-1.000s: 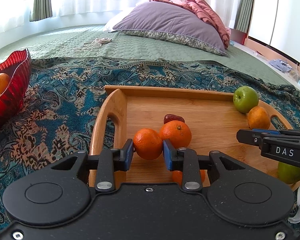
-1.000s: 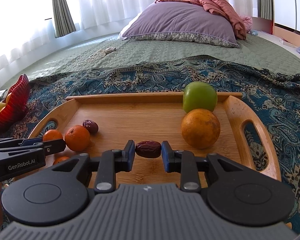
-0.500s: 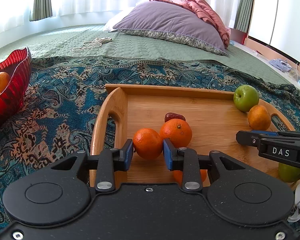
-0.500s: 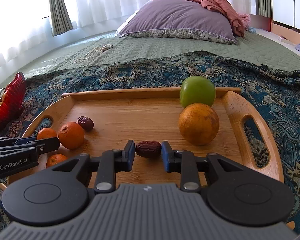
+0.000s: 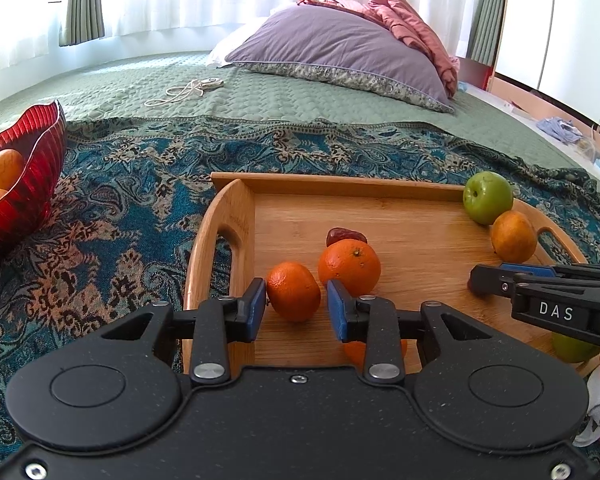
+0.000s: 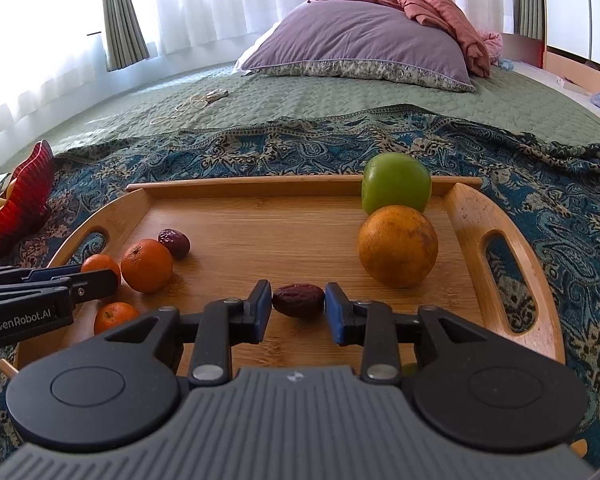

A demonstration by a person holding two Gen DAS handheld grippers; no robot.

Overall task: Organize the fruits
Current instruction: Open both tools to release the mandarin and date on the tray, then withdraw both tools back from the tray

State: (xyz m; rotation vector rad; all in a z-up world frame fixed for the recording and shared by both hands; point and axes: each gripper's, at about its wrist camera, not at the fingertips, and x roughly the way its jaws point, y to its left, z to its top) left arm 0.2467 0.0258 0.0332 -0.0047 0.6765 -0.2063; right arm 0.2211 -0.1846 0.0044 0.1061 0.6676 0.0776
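A wooden tray [image 5: 228, 216] lies on a patterned blue throw. My left gripper [image 5: 296, 300] is at the tray's near left. Its jaws are opening around a small mandarin [image 5: 293, 291] that rests on the tray, with a gap at the right pad. A bigger mandarin [image 5: 349, 266] and a dark date [image 5: 346, 236] lie just behind. My right gripper [image 6: 298, 302] is opening too. A second date [image 6: 299, 300] lies on the tray [image 6: 472, 216] between its pads. A green apple [image 6: 396, 188] and a large orange [image 6: 398, 245] sit at the tray's far right.
A red ribbed bowl [image 5: 24, 176] holding orange fruit stands on the throw to the left of the tray. Another mandarin [image 6: 115, 316] lies near the tray's front left. A purple pillow [image 5: 340, 52] and a white cord [image 5: 184, 90] lie on the green quilt behind.
Both pairs of jaws have parted slightly from the fruit they gripped; the mandarin and the date sit loose between the pads. Neither hand has moved.
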